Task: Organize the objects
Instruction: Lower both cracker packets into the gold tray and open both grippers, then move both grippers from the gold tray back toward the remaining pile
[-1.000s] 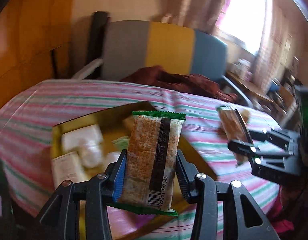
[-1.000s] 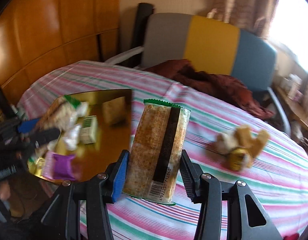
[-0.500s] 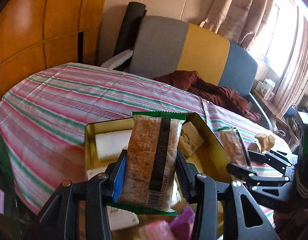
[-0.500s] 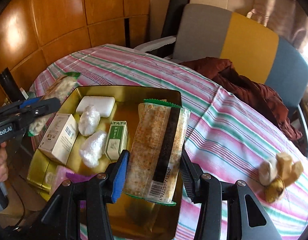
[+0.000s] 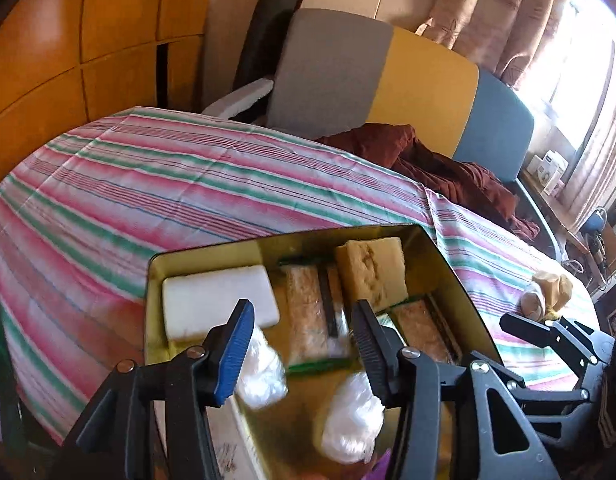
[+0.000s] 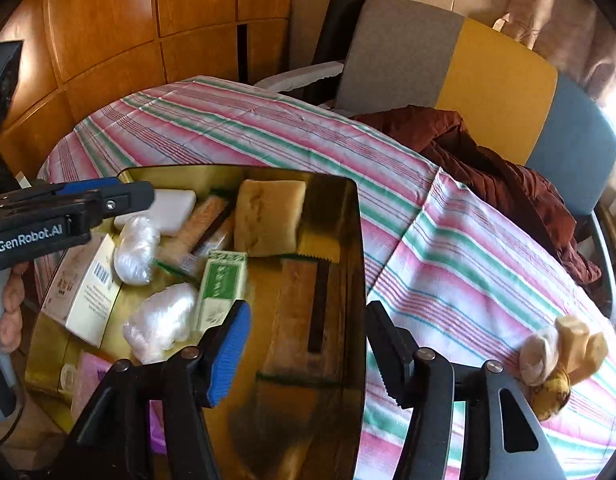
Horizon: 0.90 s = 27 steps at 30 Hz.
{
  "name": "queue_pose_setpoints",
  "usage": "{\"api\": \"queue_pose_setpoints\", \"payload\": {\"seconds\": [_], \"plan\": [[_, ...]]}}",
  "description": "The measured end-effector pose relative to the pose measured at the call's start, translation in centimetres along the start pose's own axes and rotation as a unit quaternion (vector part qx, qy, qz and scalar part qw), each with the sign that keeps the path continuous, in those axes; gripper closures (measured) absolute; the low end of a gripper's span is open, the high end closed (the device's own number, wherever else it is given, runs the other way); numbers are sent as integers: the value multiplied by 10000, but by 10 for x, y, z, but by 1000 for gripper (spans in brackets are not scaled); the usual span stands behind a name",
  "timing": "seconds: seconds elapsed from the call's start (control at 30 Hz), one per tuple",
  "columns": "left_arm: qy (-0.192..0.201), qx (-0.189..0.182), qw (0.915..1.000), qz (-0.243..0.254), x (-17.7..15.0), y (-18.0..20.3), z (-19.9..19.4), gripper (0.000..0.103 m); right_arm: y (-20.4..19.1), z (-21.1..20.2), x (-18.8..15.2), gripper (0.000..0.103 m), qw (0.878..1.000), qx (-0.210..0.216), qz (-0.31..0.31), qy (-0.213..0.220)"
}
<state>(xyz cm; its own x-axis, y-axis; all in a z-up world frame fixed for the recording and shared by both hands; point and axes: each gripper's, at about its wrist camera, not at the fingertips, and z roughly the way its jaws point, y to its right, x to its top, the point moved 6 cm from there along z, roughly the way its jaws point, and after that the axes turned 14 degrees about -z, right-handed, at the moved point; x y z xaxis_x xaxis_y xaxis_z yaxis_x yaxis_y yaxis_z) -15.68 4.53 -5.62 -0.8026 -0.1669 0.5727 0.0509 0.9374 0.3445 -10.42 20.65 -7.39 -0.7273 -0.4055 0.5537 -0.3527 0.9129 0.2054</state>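
Both grippers' fingers spread, empty, over gold tin (image 6: 350,216); two cracker packs (image 5: 314,320) inside

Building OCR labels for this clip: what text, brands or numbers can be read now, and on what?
"GenRobot.AI": white lettering on the black body of the left tool.
White cardboard box with a barcode: print and digits too small to read.
Green-and-white small carton: characters blurred, unreadable.
Clear snack bar wrappers with a black strip: blurred, nothing legible.
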Motion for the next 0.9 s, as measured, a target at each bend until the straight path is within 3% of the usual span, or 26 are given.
{"api": "queue_pose_setpoints", "payload": {"seconds": [0.2, 0.53, 0.9], "plan": [[489, 363, 9978, 254, -18, -2, -34, 52, -13, -10, -7, 33, 10000, 44, 61, 54], [936, 527, 9935, 379, -34, 8, -75, 52, -37, -37, -13, 27, 9992, 157, 127, 346], [1013, 528, 9922, 493, -50, 17, -95, 52, -43, -62, -21, 23, 9980, 103, 272, 565]]}}
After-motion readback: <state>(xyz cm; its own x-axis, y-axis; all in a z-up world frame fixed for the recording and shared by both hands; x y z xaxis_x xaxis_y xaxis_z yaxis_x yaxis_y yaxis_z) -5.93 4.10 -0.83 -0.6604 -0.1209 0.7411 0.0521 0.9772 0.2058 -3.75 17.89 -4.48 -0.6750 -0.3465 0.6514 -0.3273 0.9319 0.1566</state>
